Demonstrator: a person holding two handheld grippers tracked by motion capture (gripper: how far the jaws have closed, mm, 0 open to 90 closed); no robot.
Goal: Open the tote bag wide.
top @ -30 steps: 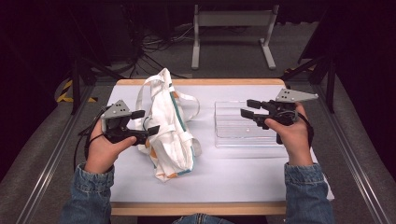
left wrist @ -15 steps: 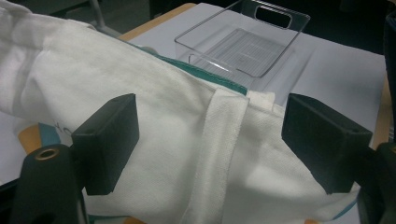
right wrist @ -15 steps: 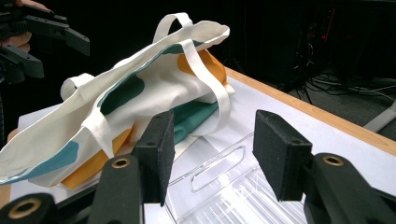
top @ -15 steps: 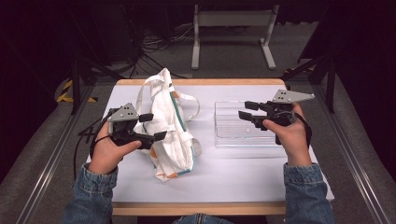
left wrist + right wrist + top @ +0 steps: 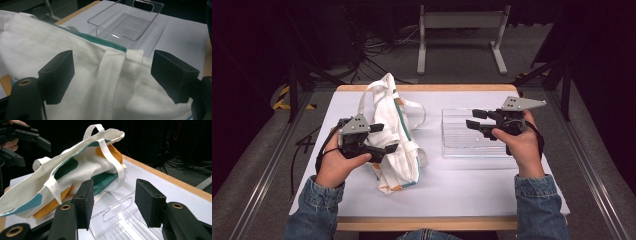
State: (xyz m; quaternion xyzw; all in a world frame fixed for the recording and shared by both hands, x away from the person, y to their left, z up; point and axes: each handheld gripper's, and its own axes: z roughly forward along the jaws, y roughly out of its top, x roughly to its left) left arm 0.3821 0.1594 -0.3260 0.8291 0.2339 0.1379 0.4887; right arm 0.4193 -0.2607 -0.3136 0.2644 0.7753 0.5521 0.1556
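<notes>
1. Right now I have the left gripper (image 5: 379,138) over the near part of the cloth tote bag (image 5: 398,131), its jaws spread wide apart with nothing between them but air above the fabric.
2. Through the left gripper view I look down on white cloth, with a strap (image 5: 108,82) running up between the two jaws and a teal edge (image 5: 100,39) just past them.
3. My right gripper (image 5: 478,119) hangs above the clear plastic tray (image 5: 472,146), jaws parted and empty, pointing toward the bag.
4. The bag lies crumpled on the white table (image 5: 472,185), left of centre, its handles (image 5: 373,90) reaching toward the far edge; teal and orange patches show on it in the right gripper view.
5. The tray sits just right of the bag, flat on the table; I cannot tell whether bag and tray touch.
6. In the right gripper view I see the tray's handle slot (image 5: 117,209) right beyond my jaws, and the other gripper at top left.
</notes>
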